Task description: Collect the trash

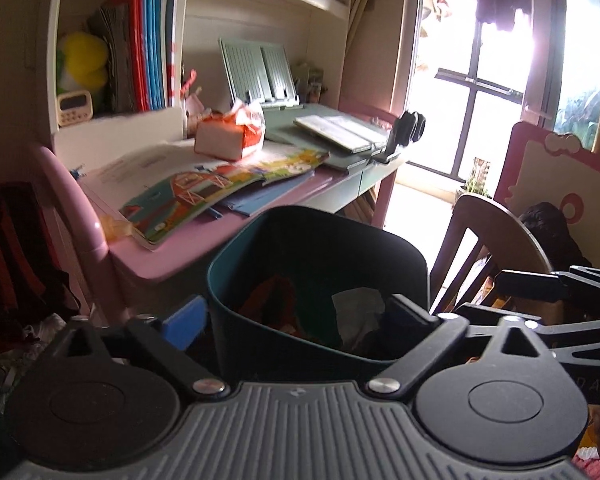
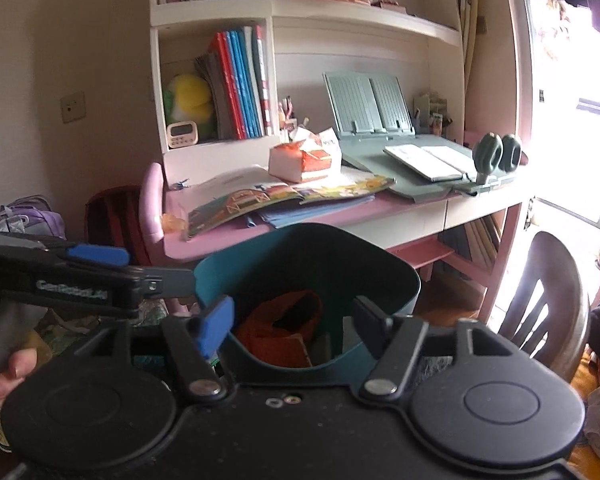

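Left wrist view first: the left gripper stands with its jaws wide apart and nothing between them, one blue-padded finger outside the near rim of the dark teal trash bin and the other over its mouth. The bin stands upright, mouth up, its long side running left to right across the view, just in front of the pink desk. Inside lie a white crumpled paper toward the right and an orange wrapper toward the left. The right gripper, in the right wrist view, also hangs over the bin's near rim, jaws wide and empty. Beyond the bin, an open picture book lies along the desk's front edge, its spine running left to right. Behind it, near the middle of the desk, sits an orange-and-white carton. A wooden chair stands right of the bin.
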